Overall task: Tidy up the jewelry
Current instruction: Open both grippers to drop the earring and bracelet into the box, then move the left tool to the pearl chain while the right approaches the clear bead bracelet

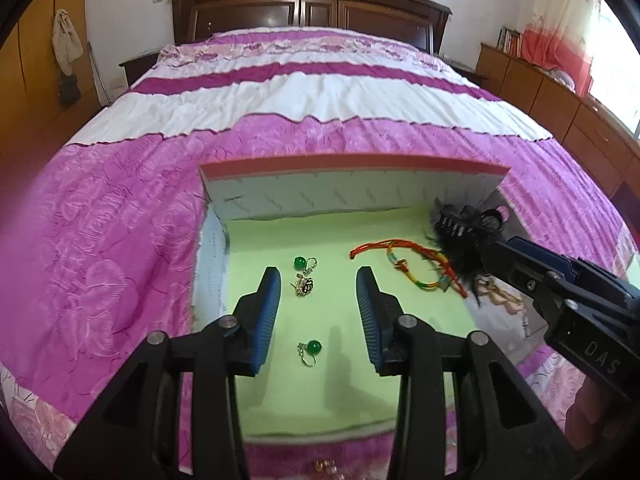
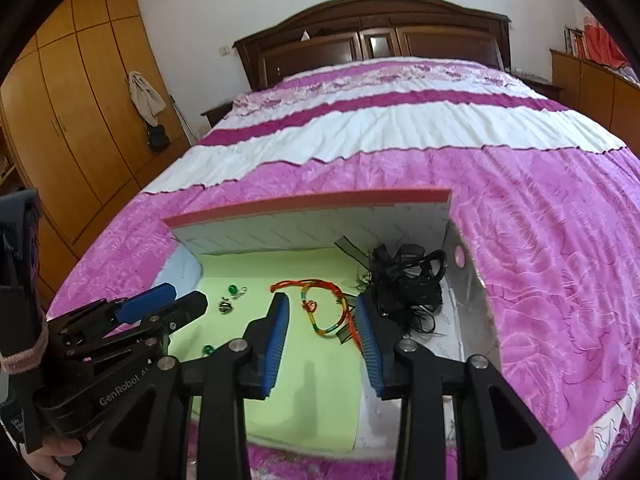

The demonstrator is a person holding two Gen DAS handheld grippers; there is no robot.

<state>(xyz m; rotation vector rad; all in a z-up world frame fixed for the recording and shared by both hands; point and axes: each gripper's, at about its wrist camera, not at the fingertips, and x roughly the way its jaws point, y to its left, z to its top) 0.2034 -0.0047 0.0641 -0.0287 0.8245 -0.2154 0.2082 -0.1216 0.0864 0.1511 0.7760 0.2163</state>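
Jewelry's all sitting in the shallow white cardboard box [image 1: 360, 196] with the pale green liner, parked on my pink and white bedspread [image 1: 120, 220].

Biggest item is the fluffy black feathered hair clip [image 2: 404, 288] in the far right corner: soft and light, I'd pinch its comb.

Next the red, yellow and green braided cord bracelet [image 1: 416, 268], floppy, so grab it mid-loop.

Then tiny stuff: two round green bead earrings [image 1: 314, 347] [image 1: 299, 263] and a small gold filigree earring [image 1: 305, 286], probably slippery and fiddly, so hooks are my best bet.

My left gripper [image 1: 318, 312] and right gripper [image 2: 322, 340] both hang spread wide, holding nothing.
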